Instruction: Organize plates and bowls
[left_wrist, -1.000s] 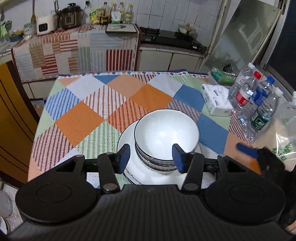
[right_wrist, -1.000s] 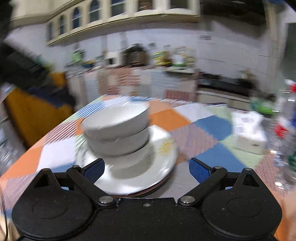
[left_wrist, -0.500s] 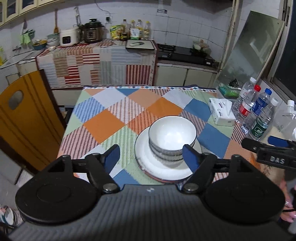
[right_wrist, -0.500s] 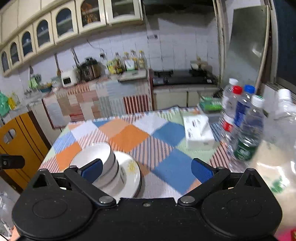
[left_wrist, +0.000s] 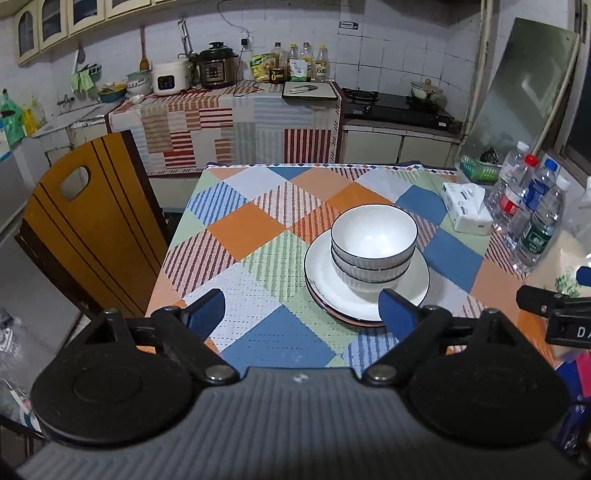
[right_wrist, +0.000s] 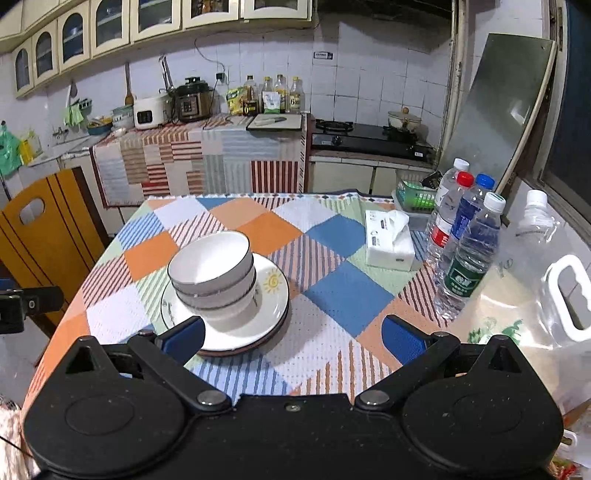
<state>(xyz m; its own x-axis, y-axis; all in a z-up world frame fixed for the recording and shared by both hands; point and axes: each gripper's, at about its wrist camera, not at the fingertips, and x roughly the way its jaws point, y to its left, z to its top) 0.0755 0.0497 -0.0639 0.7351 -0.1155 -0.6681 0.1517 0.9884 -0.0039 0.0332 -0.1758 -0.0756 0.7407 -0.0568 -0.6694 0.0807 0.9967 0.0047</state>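
Resting on stacked white round plates (left_wrist: 413, 286) on the checked tablecloth (left_wrist: 255, 229), two nested white black-rimmed bowls (left_wrist: 373, 236) are seen; a yellow sun motif (right_wrist: 272, 281) is shown only by the right view; both the left gripper (left_wrist: 301, 308) and the right gripper (right_wrist: 293, 334) are held wide and empty, short of the stack.

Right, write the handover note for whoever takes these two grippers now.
Left gripper: jaws open, empty, held back from the stack.
Right gripper: jaws open, empty, also clear of it.
Dishes: two bowls nested, standing on the stacked plates on the checked tablecloth. A tissue pack and water bottles stand to the right.
Done: bowls and plates gathered into one pile.
Left: nothing loose is visible; check the pile sits square, or move it if it belongs elsewhere.
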